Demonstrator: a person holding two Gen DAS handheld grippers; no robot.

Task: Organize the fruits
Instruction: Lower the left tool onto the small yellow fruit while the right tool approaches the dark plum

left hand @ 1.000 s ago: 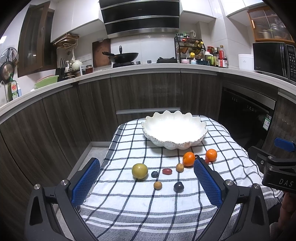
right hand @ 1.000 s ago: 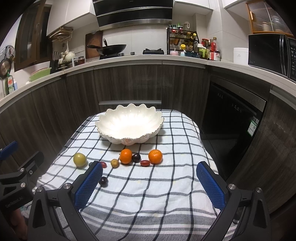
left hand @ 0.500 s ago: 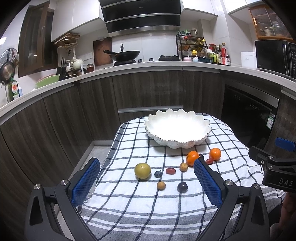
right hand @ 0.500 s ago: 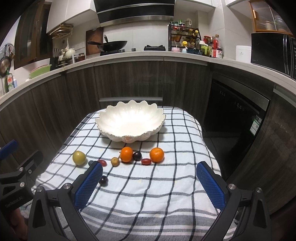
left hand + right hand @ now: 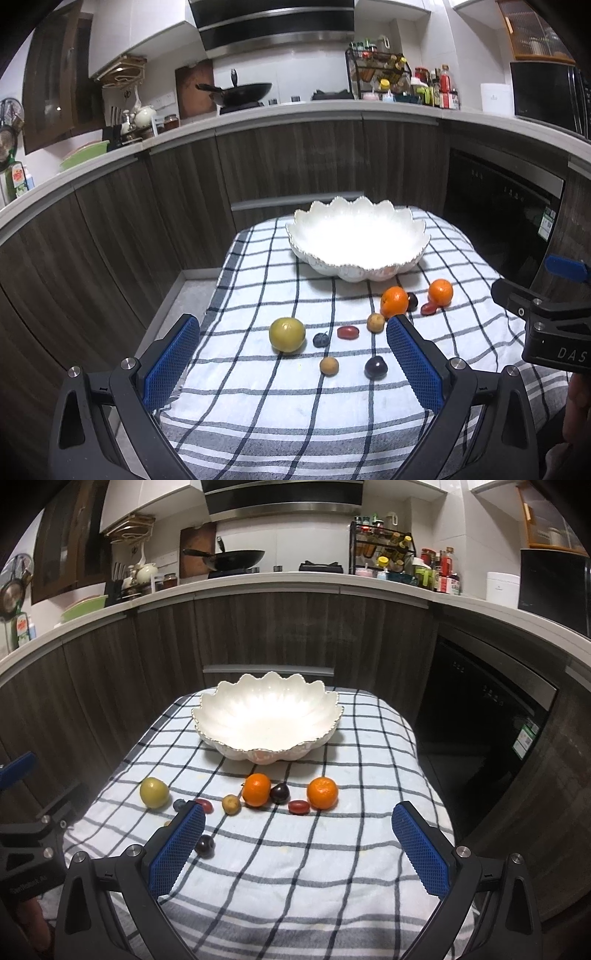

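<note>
A white scalloped bowl (image 5: 356, 240) (image 5: 267, 716) stands empty at the far side of a checked cloth. In front of it lie a yellow-green fruit (image 5: 287, 334) (image 5: 154, 792), two oranges (image 5: 394, 302) (image 5: 440, 292) (image 5: 256, 789) (image 5: 322, 792), dark plums (image 5: 376, 367) (image 5: 279, 792) (image 5: 204, 845), red cherry tomatoes (image 5: 348, 332) (image 5: 298, 806) and small tan fruits (image 5: 328, 365) (image 5: 231, 804). My left gripper (image 5: 293, 362) is open, held back near the cloth's front. My right gripper (image 5: 299, 843) is open too, to the right, with nothing in it.
The checked cloth (image 5: 295, 856) covers a small table that drops off on all sides. Dark wood cabinets (image 5: 295, 162) curve behind it, with a black oven (image 5: 480, 716) on the right. The right gripper's body (image 5: 546, 325) shows at the left view's right edge.
Both views have shifted slightly, so the bowl and fruits sit a little further right and lower in frame. The fruits have not moved and both grippers stay open.
</note>
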